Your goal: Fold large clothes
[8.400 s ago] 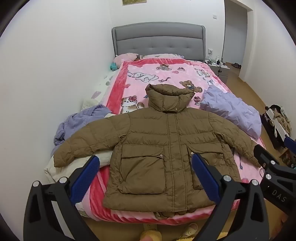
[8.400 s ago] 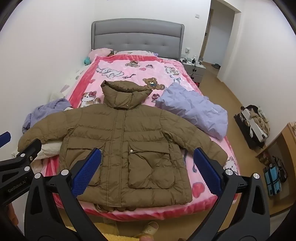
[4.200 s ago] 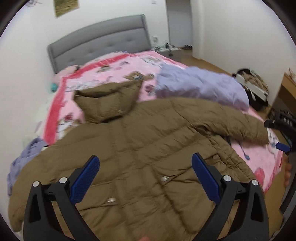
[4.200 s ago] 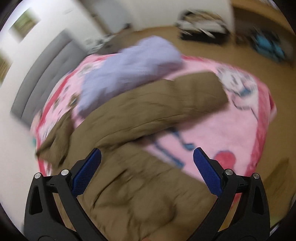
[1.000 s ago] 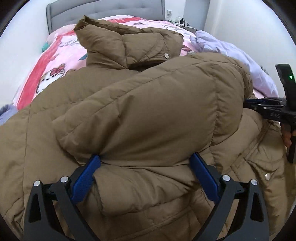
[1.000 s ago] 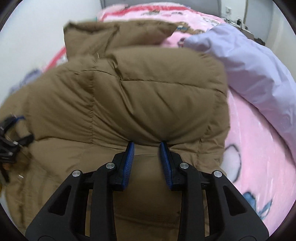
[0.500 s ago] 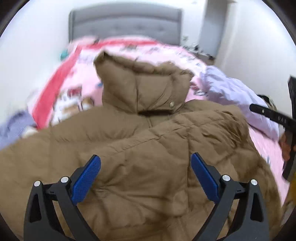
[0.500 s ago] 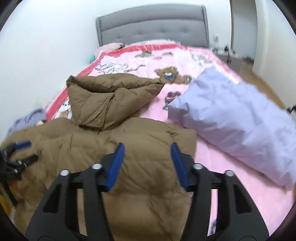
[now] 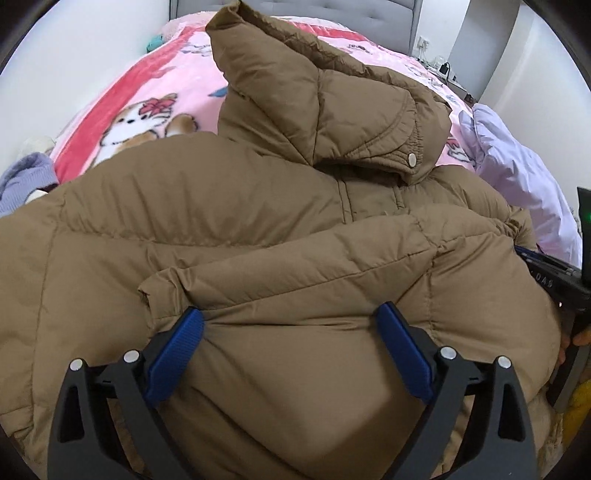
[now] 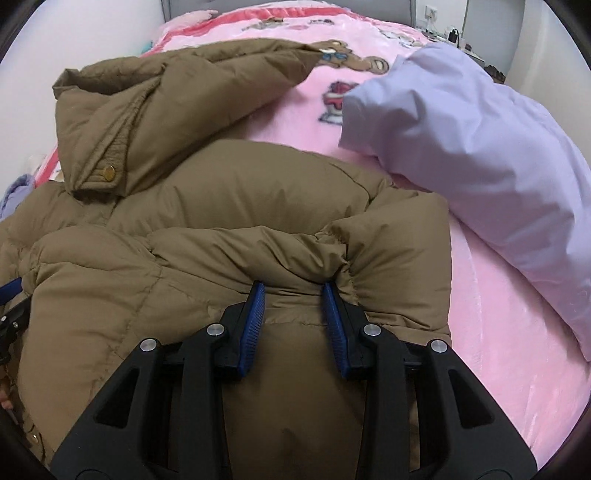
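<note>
A brown puffer jacket [image 9: 229, 206] lies on the pink bed, hood [image 9: 317, 96] toward the headboard. Its right sleeve [image 9: 332, 273] is folded across the chest. My left gripper [image 9: 291, 325] is open, its blue pads straddling the sleeve near the cuff end. In the right wrist view the same jacket [image 10: 229, 206] fills the lower left. My right gripper [image 10: 295, 295] is nearly closed, its pads pinching a fold of the sleeve fabric [image 10: 299, 258] at the shoulder side. The right gripper's body also shows at the right edge of the left wrist view [image 9: 554, 277].
A lilac quilt [image 10: 480, 147] lies bundled on the bed to the right of the jacket. The pink cartoon blanket [image 10: 498, 350] covers the bed. A grey headboard [image 9: 295, 7] is at the far end. Lilac clothes [image 9: 22, 181] lie at the left edge.
Both grippers have dropped back close to the jacket after lifting away. The right gripper has closed from partly open onto the sleeve fold. The left stays open over the folded sleeve.
</note>
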Demonstrator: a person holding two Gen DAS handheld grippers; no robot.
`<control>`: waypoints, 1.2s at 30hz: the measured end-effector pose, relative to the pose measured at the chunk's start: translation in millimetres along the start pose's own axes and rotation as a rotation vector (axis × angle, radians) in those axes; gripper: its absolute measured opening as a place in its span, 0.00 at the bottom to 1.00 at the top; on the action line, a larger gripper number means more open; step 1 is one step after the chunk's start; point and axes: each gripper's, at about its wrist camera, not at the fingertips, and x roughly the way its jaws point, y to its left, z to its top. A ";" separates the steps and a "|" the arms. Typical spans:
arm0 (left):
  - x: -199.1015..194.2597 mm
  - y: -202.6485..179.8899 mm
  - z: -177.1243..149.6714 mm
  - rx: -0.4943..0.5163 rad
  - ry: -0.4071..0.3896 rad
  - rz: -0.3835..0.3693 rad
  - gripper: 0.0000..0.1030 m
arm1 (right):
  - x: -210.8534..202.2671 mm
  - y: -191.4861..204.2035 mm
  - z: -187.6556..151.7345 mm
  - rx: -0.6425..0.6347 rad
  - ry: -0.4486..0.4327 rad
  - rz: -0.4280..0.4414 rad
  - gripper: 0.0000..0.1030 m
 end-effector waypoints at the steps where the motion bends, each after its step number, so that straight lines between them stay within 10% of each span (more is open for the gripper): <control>1: 0.3 -0.8 0.0 0.002 -0.002 0.000 0.91 | 0.9 0.6 -0.7 -0.005 -0.001 -0.008 0.31; 9: -65.0 36.5 -14.1 -0.153 -0.192 -0.041 0.94 | -70.7 41.4 -16.0 -0.057 -0.177 -0.087 0.54; 23: -284.0 272.7 -192.5 -1.039 -0.490 0.304 0.95 | -212.3 205.1 -58.8 -0.294 -0.186 0.095 0.68; 36: -266.6 376.1 -253.4 -1.399 -0.437 0.377 0.95 | -262.0 278.1 -37.2 -0.187 -0.135 0.204 0.68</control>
